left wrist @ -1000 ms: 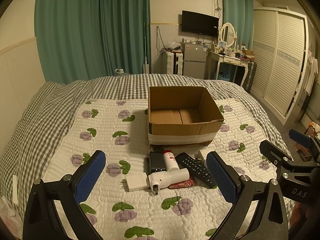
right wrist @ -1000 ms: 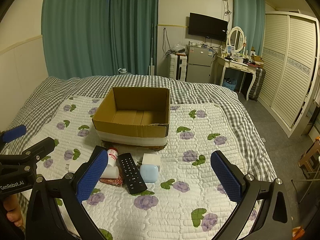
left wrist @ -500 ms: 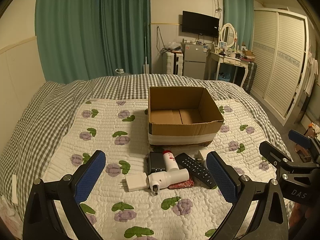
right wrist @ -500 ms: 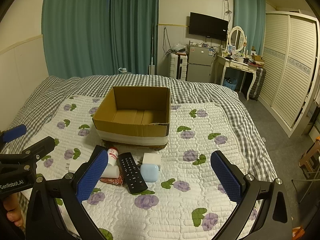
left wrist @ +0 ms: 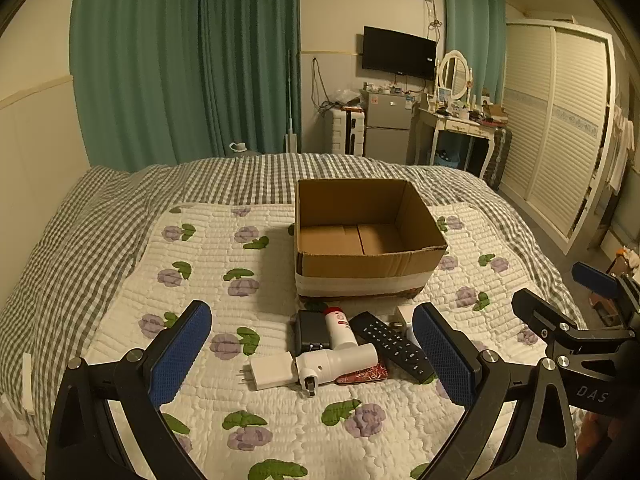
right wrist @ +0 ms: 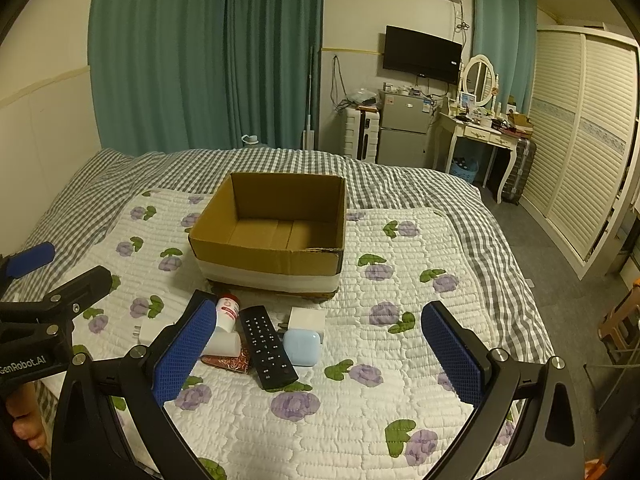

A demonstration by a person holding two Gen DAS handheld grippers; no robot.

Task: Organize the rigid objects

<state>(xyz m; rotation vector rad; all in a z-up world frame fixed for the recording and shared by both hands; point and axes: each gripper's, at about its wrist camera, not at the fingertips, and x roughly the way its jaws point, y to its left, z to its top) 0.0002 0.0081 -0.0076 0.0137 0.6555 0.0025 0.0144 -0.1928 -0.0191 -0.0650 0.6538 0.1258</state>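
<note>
Both grippers hung above the quilted bed [left wrist: 208, 264] with nothing held. The left gripper [left wrist: 312, 354] had its fingers [left wrist: 180, 354] spread wide, and the right gripper [right wrist: 320, 350] likewise.

In the left wrist view the cluster of rigid objects lay at lower centre, framed between the blue pads: a white charger plug [left wrist: 270, 370], a black adapter [left wrist: 313, 332], a white massage gun [left wrist: 338, 354] and a black remote control [left wrist: 394, 346]. The empty cardboard box [left wrist: 360, 268] stood just above them in the frame.

In the right wrist view the remote [right wrist: 267, 346] and a pale blue case [right wrist: 303, 346] lay left of centre, near the left-hand pad. The remote's long axis ran from upper left to lower right. The left gripper appeared better centred on the pile, so a first grasp probably fell to it.
</note>
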